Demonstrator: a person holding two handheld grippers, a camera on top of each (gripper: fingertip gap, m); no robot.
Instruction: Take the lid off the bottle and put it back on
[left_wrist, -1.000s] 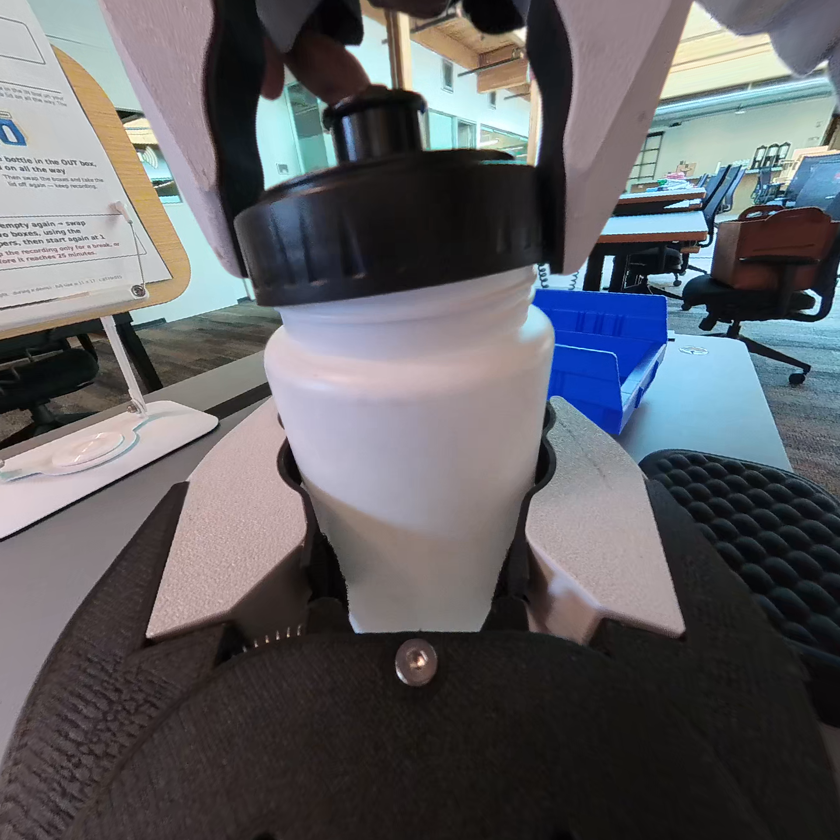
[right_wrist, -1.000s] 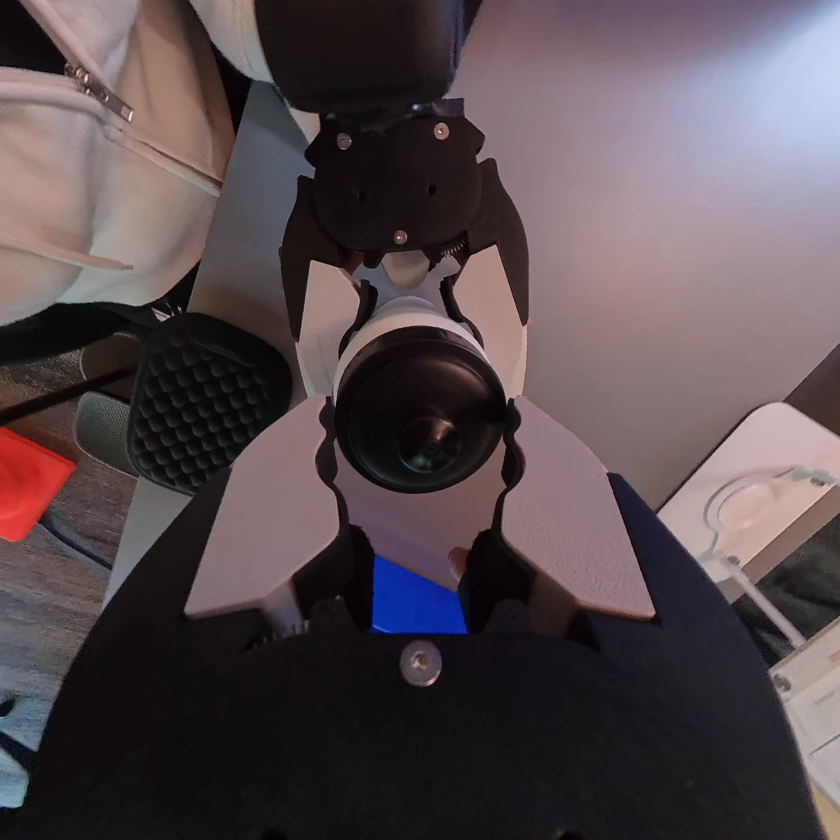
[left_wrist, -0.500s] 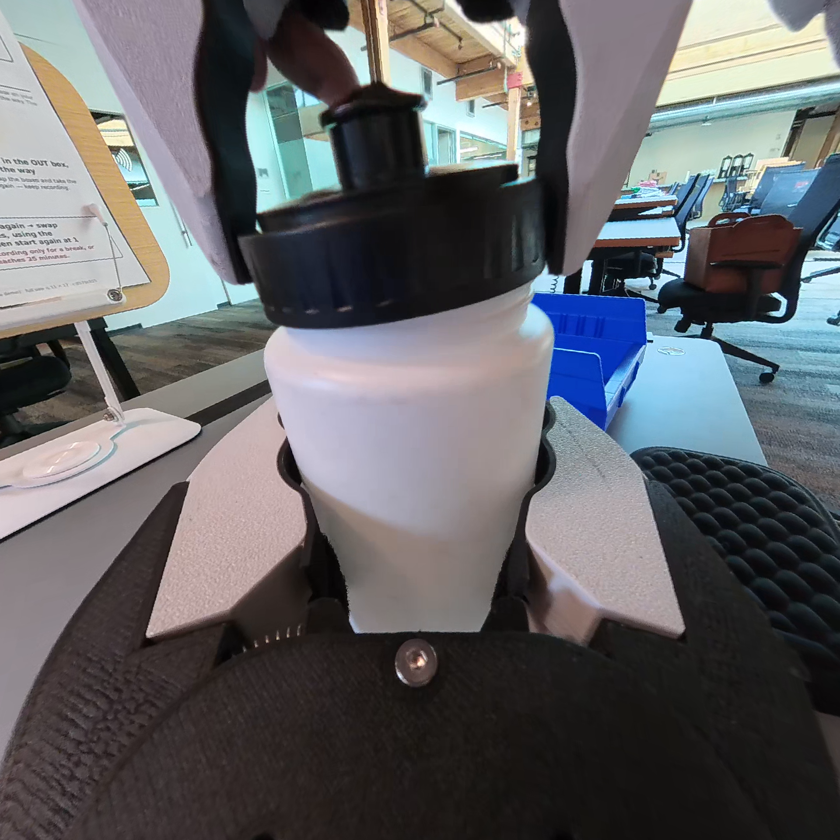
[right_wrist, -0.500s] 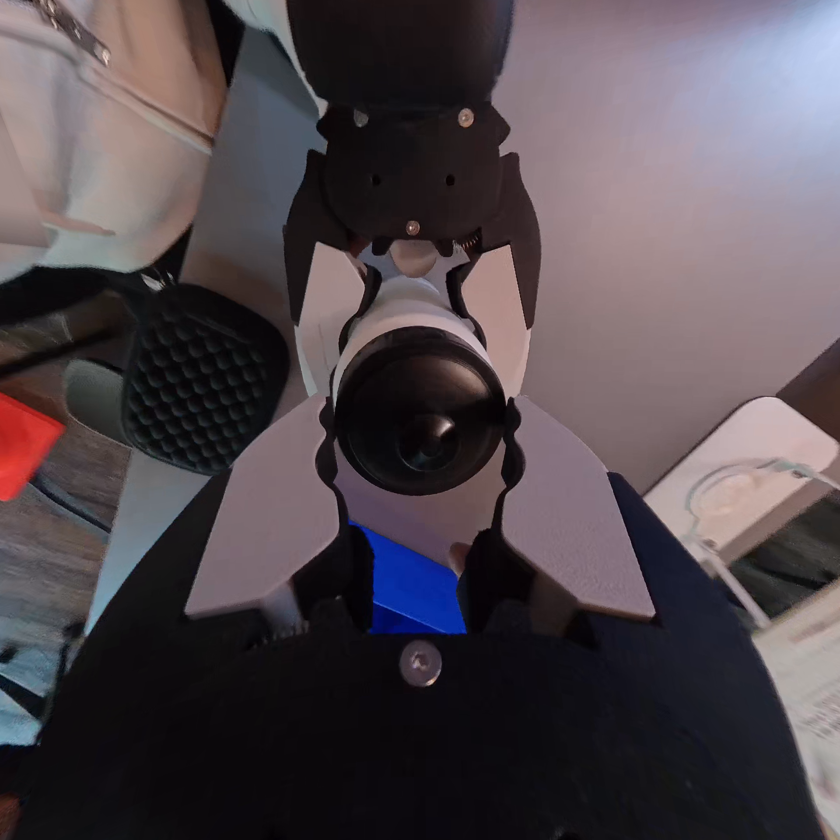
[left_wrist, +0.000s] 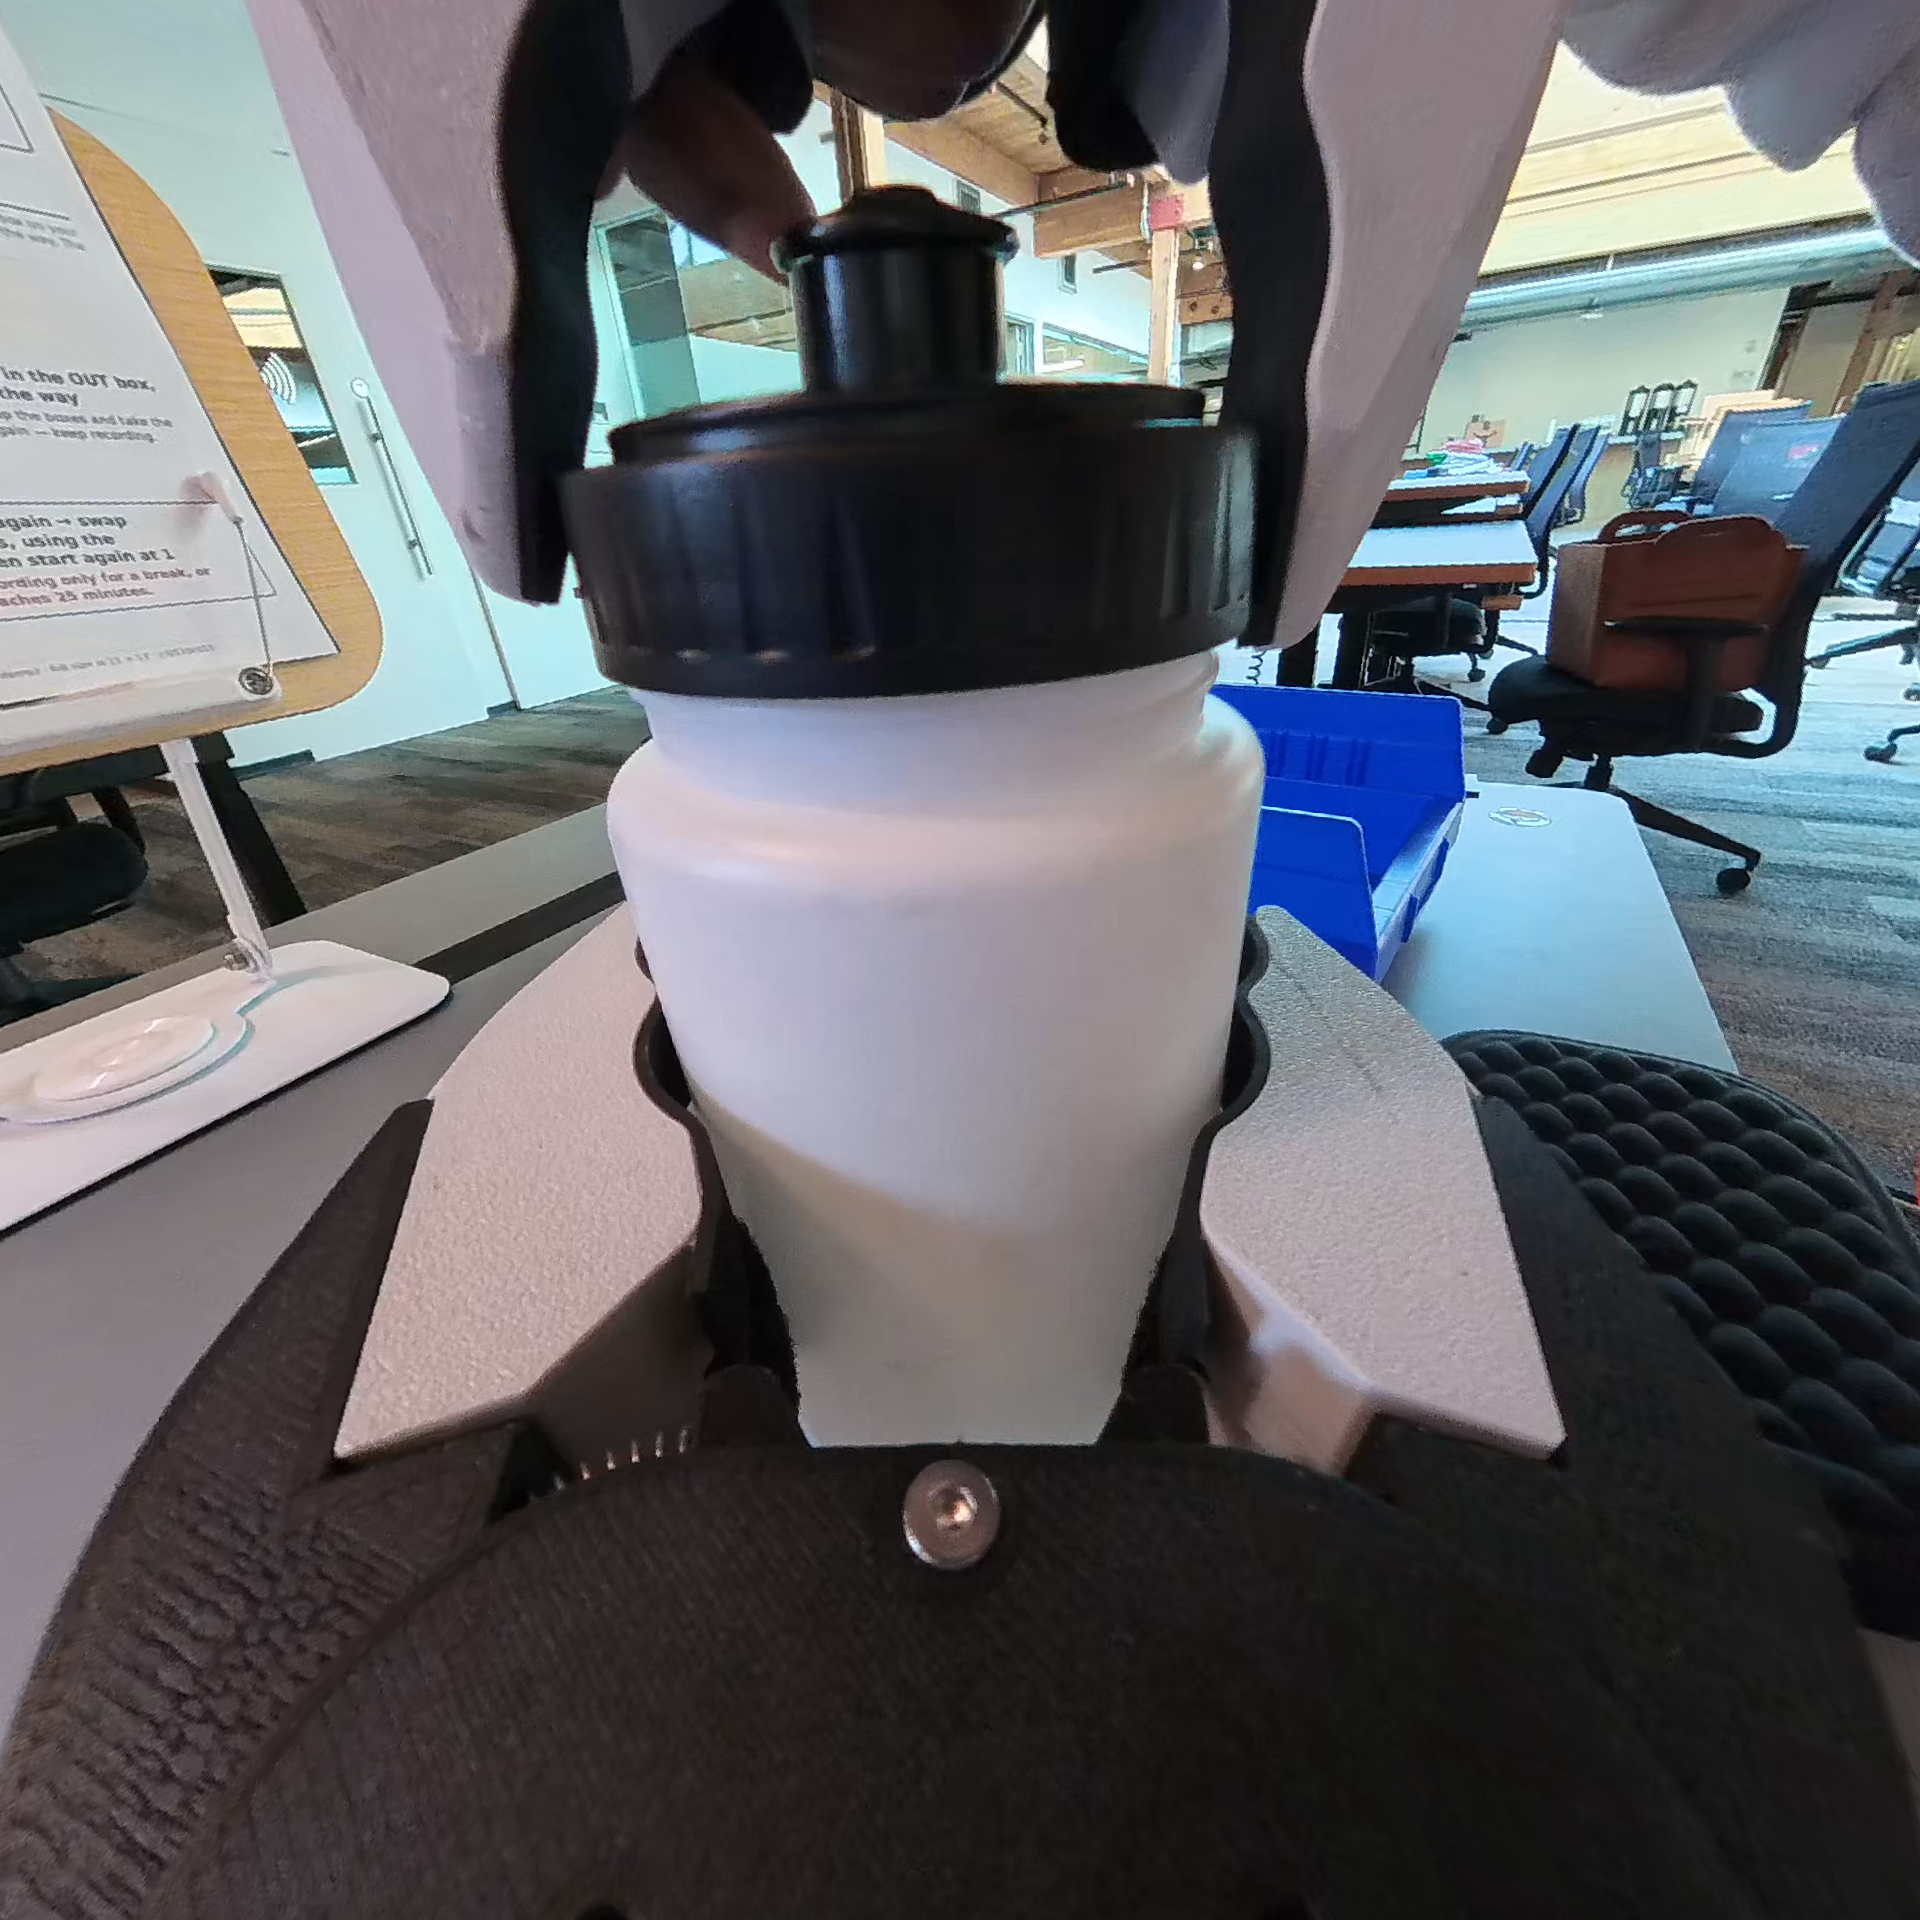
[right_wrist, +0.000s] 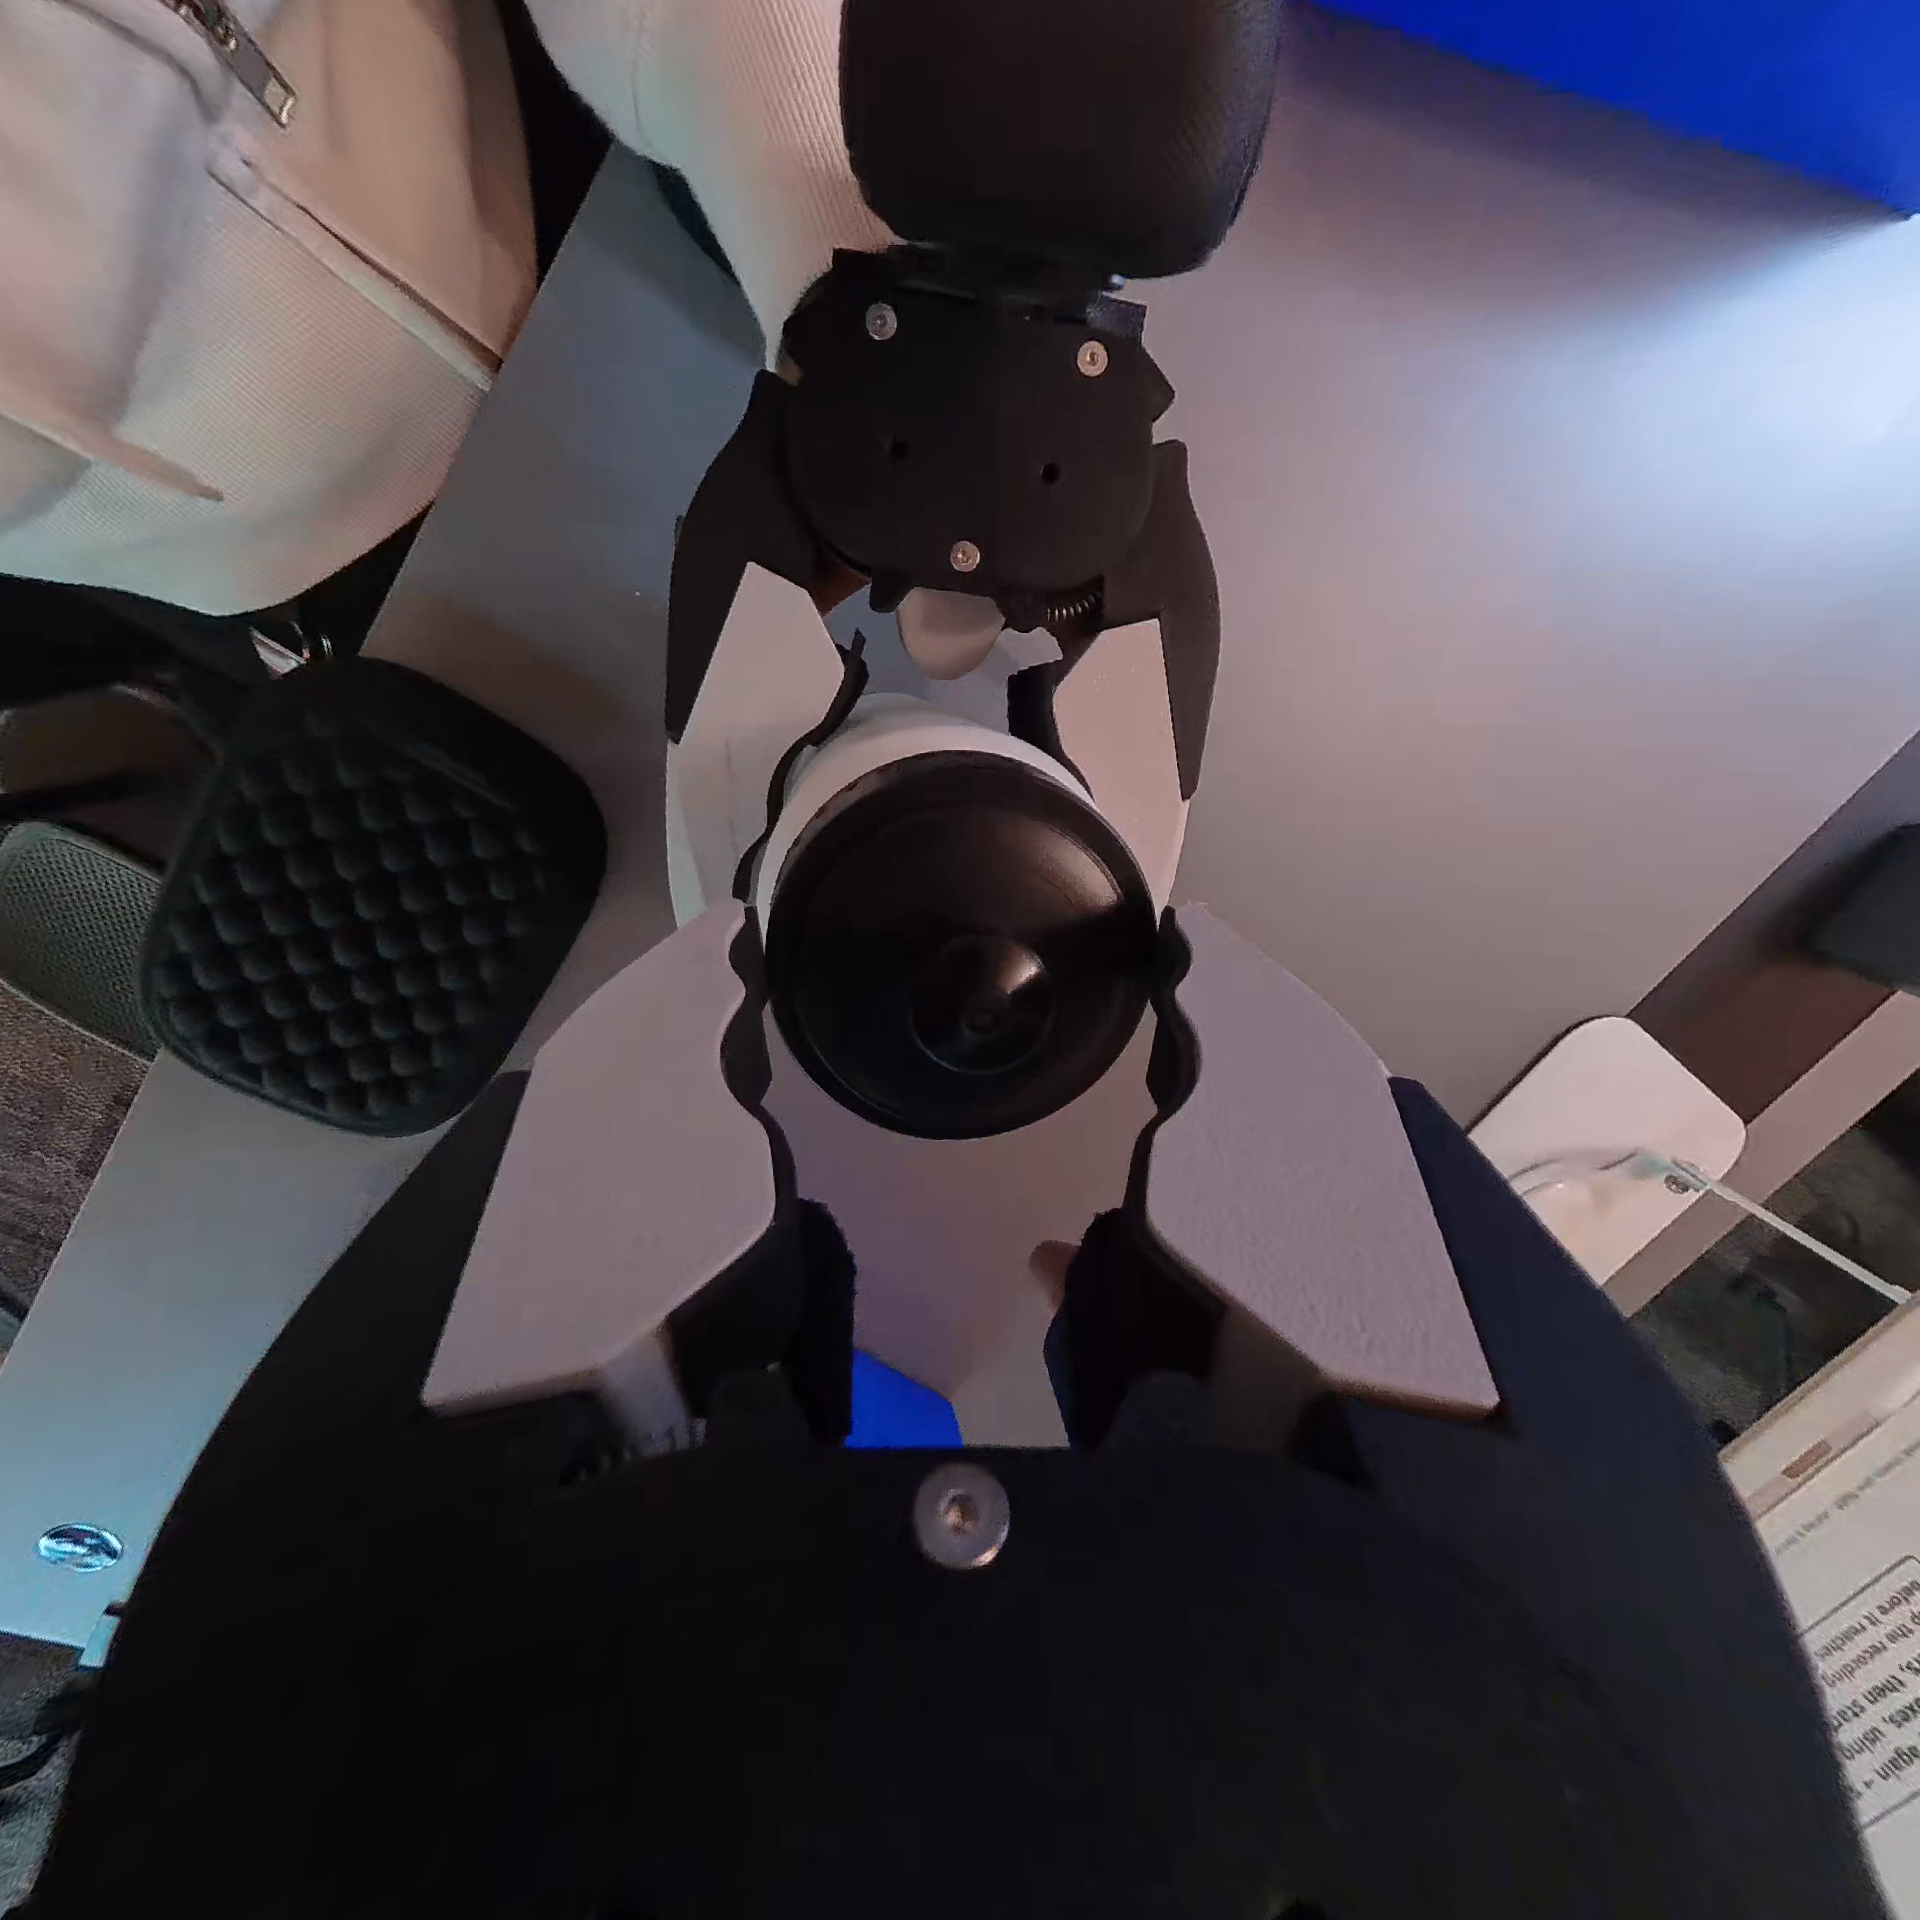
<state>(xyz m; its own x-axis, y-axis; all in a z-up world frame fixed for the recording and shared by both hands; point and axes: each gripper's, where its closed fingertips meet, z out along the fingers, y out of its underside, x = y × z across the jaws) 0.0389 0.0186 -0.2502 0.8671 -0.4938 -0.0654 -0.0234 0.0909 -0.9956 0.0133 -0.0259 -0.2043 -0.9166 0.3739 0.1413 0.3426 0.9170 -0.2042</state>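
One white plastic bottle (left_wrist: 935, 987) is clamped upright by the left gripper (left_wrist: 945, 1122) above the grey desk (left_wrist: 156, 1299). Its single ribbed black screw lid (left_wrist: 914, 582) is gripped by the fingers of the right gripper (right_wrist: 961, 1023) – apparently seated on the neck. Whether unscrewing or retightening is underway cannot be told. One blue plastic bin (left_wrist: 1351, 821) stands beyond, far right.
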